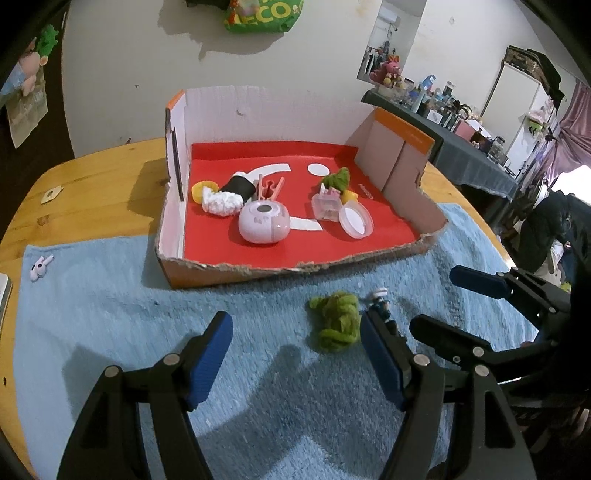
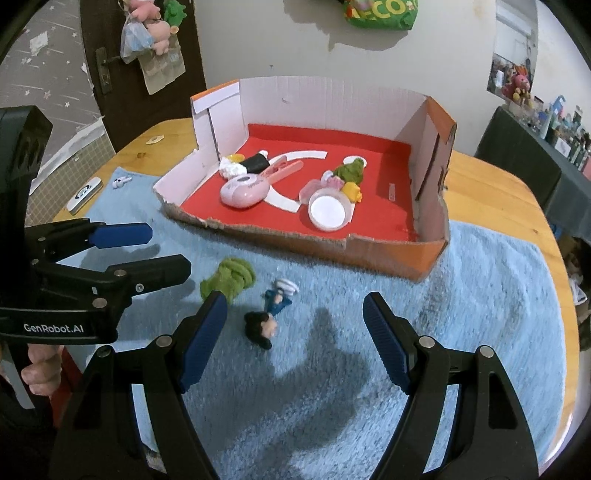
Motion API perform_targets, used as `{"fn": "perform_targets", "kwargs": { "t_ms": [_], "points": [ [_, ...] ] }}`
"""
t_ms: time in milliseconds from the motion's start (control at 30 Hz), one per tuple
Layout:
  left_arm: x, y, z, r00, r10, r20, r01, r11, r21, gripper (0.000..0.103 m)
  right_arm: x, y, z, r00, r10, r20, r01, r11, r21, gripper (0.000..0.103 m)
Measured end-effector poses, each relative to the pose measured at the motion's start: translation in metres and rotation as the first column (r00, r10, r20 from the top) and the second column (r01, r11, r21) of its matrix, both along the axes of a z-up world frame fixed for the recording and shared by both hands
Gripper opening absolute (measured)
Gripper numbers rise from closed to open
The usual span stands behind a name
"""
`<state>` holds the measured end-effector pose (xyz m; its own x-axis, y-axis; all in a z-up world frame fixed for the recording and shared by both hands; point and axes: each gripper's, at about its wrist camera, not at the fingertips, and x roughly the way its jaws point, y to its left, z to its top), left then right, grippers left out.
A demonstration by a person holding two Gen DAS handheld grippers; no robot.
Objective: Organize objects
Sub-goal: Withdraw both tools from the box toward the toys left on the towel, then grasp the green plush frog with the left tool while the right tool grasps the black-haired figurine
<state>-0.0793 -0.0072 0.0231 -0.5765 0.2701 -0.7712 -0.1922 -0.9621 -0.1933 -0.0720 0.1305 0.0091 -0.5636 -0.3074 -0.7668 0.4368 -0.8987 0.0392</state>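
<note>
Round-ish wooden table (image 2: 491, 177) with a blue towel (image 2: 480, 295) spread over most of it, pushed up near a whitish wall. There's a dark door with plush toys hanging off the handle (image 2: 155, 22) on one side, and a long cluttered side table (image 1: 461, 122) further back in the room.

Sitting on the far part of the towel is a cut-down cardboard box (image 1: 406, 251) lined in red. It's already got a bunch of stuff in it: a lilac rounded case (image 1: 262, 221), a pink clothes peg (image 1: 271, 186), a black roll with a white fluffy thing beside it (image 1: 236, 192), a small clear container (image 1: 327, 206), a round lid (image 1: 356, 220), and a green fuzzy clump (image 1: 338, 179). A white earbud (image 1: 40, 266) lies off at the towel's left edge, well apart from everything.

Out on the towel in front of the box: another green fuzzy bundle (image 2: 229, 278) and a little figurine (image 2: 271, 314) with black hair and blue clothes, lying on its side just beside it.

Left gripper (image 1: 295, 354) has its jaws spread wide, nothing in them; the green bundle sits just ahead near its right finger. Right gripper (image 2: 295, 336) is wide open too, with the figurine lying on the towel between its fingertips, closer to the left finger (image 2: 203, 343) and not touching either.
</note>
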Motion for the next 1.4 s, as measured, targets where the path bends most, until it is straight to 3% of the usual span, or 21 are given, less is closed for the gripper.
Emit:
{"fn": "perform_targets", "kwargs": {
  "t_ms": [167, 467, 767, 867, 1400],
  "points": [
    [0.003, 0.000, -0.003, 1.000, -0.005, 0.002, 0.005, 1.000, 0.008, 0.073, 0.004, 0.000, -0.006, 1.000, 0.000, 0.009, 0.000, 1.000, 0.004, 0.075],
    [0.008, 0.003, -0.006, 0.999, -0.038, 0.009, 0.038, 0.999, 0.018, 0.051, 0.009, -0.005, -0.017, 0.999, 0.017, 0.039, -0.017, 1.000, 0.006, 0.050],
    [0.011, 0.012, -0.005, 0.996, -0.086, 0.002, 0.086, 0.996, 0.030, 0.050, 0.010, -0.013, -0.026, 0.997, 0.045, 0.062, -0.045, 0.999, 0.004, 0.050],
    [0.009, 0.017, -0.009, 0.995, -0.099, 0.014, 0.098, 0.995, 0.026, 0.042, 0.007, -0.014, -0.030, 0.996, 0.047, 0.071, -0.047, 0.999, 0.003, 0.045],
    [-0.008, 0.034, -0.021, 0.990, -0.130, 0.052, 0.129, 0.991, 0.025, 0.042, -0.001, -0.017, -0.040, 0.994, 0.063, 0.091, -0.063, 0.998, 0.001, 0.038]
  ]
}}
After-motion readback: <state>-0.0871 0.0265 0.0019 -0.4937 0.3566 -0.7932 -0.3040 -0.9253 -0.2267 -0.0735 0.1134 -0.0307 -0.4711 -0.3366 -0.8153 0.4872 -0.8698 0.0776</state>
